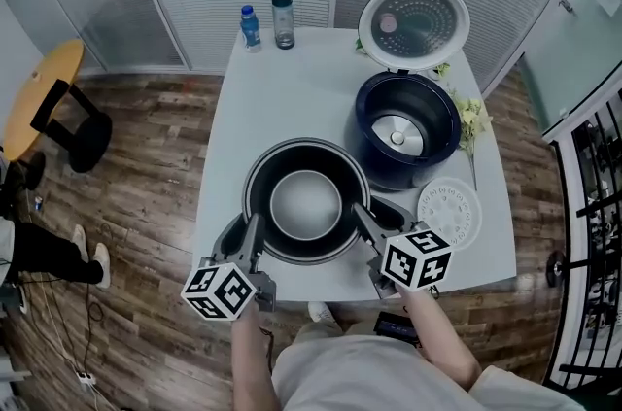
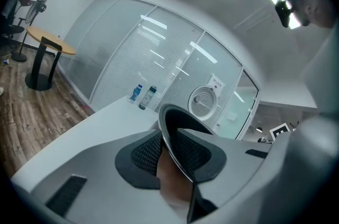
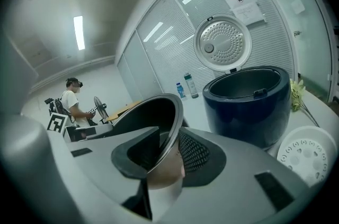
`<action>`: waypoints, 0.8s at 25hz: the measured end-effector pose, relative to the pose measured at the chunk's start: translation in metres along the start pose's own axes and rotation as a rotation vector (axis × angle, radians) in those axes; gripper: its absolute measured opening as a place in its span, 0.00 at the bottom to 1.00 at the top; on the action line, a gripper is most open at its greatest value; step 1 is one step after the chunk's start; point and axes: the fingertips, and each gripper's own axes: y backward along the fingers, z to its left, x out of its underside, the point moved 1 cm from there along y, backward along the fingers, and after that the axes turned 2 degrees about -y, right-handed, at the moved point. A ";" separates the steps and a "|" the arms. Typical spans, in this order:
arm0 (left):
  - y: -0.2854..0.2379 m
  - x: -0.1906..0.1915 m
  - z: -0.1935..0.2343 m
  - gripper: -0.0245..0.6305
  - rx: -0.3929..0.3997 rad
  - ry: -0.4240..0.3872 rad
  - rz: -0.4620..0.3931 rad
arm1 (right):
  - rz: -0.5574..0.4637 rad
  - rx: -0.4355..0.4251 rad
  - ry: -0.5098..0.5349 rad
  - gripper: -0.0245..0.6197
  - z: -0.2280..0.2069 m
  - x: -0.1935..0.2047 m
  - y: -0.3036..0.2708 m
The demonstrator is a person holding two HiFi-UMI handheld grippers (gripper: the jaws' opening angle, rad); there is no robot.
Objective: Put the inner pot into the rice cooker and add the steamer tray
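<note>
Head view: the pot (image 1: 306,202), dark outside and grey inside, is over the near half of the table (image 1: 292,88). The left gripper (image 1: 251,244) is clamped on its rim at 8 o'clock and the right gripper (image 1: 364,222) at 4 o'clock. The open cooker (image 1: 406,132) stands at 1 o'clock from the pot, its lid (image 1: 414,22) raised behind it. The white tray (image 1: 449,212) lies flat at 3 o'clock, just beside the cooker. Two bottles (image 1: 267,22) stand at 11 o'clock by the far edge.

Left gripper view: both pads press on the pot's thin rim, one inside and one outside the wall.

Right gripper view: the pads pinch the rim the same way. The cooker sits at 2 o'clock and the tray at 4 o'clock.
</note>
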 end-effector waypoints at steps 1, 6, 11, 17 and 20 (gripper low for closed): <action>0.000 -0.003 -0.002 0.18 0.001 -0.001 -0.006 | -0.006 -0.004 0.003 0.23 0.001 -0.003 0.001; 0.001 -0.017 -0.012 0.18 0.013 -0.014 -0.036 | -0.039 -0.011 0.019 0.23 0.005 -0.018 0.008; 0.003 -0.031 -0.019 0.18 0.026 -0.017 -0.066 | -0.070 -0.020 0.047 0.23 0.011 -0.034 0.012; 0.001 -0.051 -0.032 0.18 0.052 -0.028 -0.097 | -0.119 -0.024 0.055 0.23 0.015 -0.054 0.023; -0.003 -0.061 -0.041 0.18 0.073 -0.045 -0.108 | -0.145 -0.016 0.057 0.23 0.014 -0.064 0.028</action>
